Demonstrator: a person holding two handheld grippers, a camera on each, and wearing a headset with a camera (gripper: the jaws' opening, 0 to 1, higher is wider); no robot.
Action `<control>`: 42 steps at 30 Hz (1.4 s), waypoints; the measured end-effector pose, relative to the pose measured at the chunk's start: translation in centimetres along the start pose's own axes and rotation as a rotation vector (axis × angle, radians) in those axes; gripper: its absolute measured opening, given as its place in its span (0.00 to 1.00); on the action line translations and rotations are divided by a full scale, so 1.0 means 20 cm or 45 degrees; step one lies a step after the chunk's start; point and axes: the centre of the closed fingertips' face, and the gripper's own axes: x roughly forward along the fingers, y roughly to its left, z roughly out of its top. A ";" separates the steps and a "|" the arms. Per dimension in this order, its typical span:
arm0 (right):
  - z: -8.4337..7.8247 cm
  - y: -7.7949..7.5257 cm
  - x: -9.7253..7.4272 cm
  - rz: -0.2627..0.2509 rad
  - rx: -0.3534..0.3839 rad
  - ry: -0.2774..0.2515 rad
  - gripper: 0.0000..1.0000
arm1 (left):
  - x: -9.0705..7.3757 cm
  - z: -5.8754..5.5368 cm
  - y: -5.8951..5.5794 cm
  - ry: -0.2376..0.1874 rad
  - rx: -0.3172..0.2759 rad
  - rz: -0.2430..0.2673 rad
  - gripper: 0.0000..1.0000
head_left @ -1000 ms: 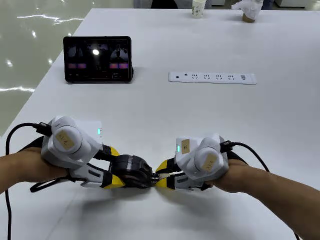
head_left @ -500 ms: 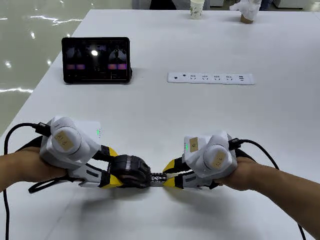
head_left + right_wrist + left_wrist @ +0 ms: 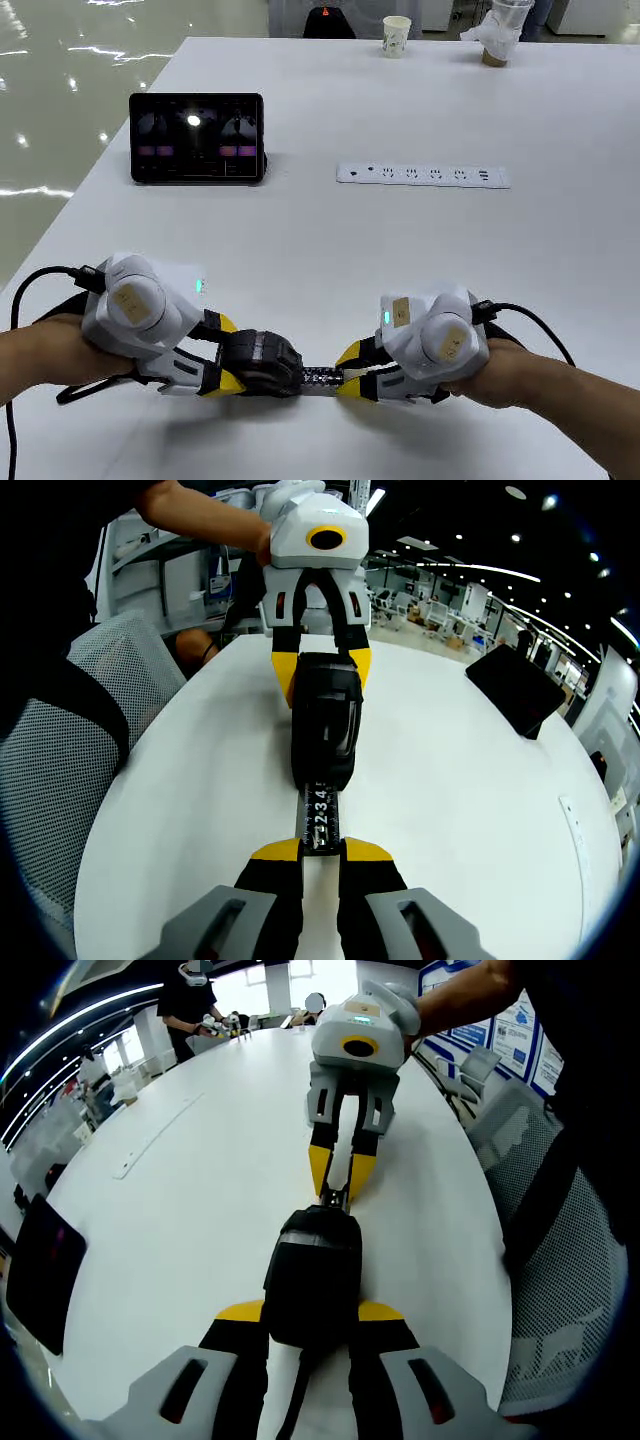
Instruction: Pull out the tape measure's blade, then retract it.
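Observation:
A black tape measure lies on the white table, held at its left side by my left gripper, which is shut on its case. A short stretch of black blade with white numbers runs right out of the case. My right gripper is shut on the blade's end. In the right gripper view the case sits a few centimetres ahead of the yellow fingertips, with the left gripper behind it. In the left gripper view the right gripper faces me.
A black tablet stands at the back left and a white power strip lies mid-table. A paper cup and a crumpled white object sit at the far edge. Cables trail from both grippers.
My right gripper has moved to the right, drawing a short length of blade out of the case. The left gripper and case have stayed put; the head camera has tilted.

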 end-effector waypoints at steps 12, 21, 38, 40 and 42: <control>-0.05 0.01 -0.05 -0.002 0.012 0.006 0.09 | -0.01 0.01 -0.01 -0.003 -0.001 0.000 0.24; -0.10 0.01 -0.10 -0.008 0.023 0.013 0.09 | -0.01 0.03 -0.02 -0.003 0.001 0.001 0.25; -0.16 0.02 -0.16 -0.006 0.051 0.018 0.09 | -0.02 0.05 -0.04 -0.009 0.002 -0.005 0.25; -0.17 0.02 -0.17 -0.005 0.055 0.019 0.09 | -0.02 0.05 -0.04 -0.009 0.003 -0.007 0.25; -0.18 0.02 -0.18 -0.005 0.057 0.021 0.09 | -0.02 0.05 -0.04 -0.009 0.004 -0.007 0.25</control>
